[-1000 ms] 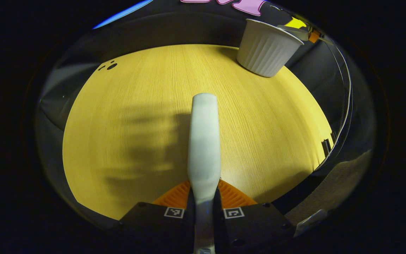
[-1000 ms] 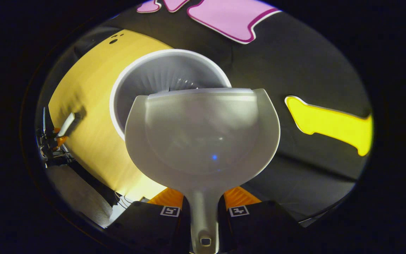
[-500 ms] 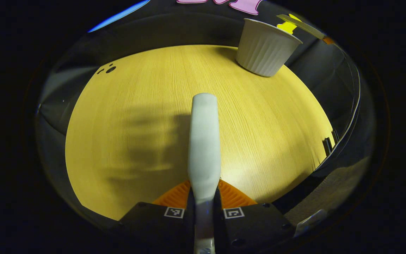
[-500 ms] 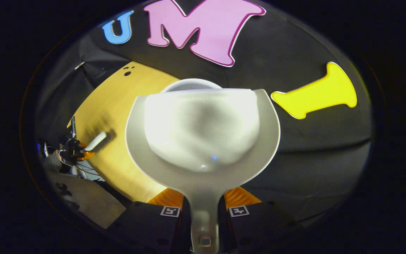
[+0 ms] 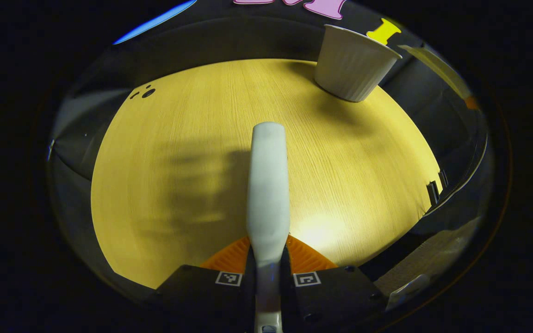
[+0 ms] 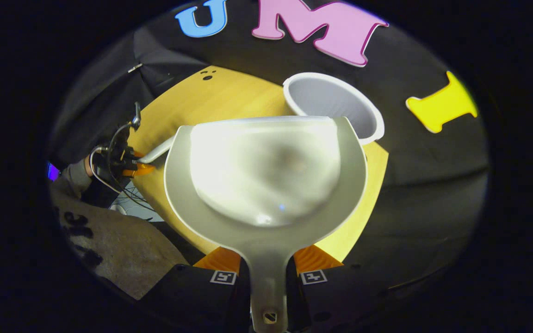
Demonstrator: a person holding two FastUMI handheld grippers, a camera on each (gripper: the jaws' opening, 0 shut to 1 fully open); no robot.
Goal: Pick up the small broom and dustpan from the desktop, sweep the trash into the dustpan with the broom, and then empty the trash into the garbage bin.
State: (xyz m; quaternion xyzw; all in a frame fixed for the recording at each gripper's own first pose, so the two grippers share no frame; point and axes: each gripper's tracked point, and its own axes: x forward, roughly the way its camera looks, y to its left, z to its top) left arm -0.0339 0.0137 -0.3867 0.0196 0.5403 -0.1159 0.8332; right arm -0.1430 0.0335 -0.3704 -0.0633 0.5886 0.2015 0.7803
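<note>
My right gripper [image 6: 268, 270] pinches the handle of the smooth plastic dustpan [image 6: 265, 178], whose scoop looks bare, so I judge the emptying done; the ribbed, tapered garbage bin [image 6: 333, 106] sits just beyond its lip. My left gripper [image 5: 268, 259] clamps the broom [image 5: 268, 185], its rounded back jutting forward over the wood-grain desktop [image 5: 192, 120]. Next I should set both down gently.

Pale dustpan [image 6: 266, 180] held level; white ribbed bin [image 6: 336, 104] upright behind.
</note>
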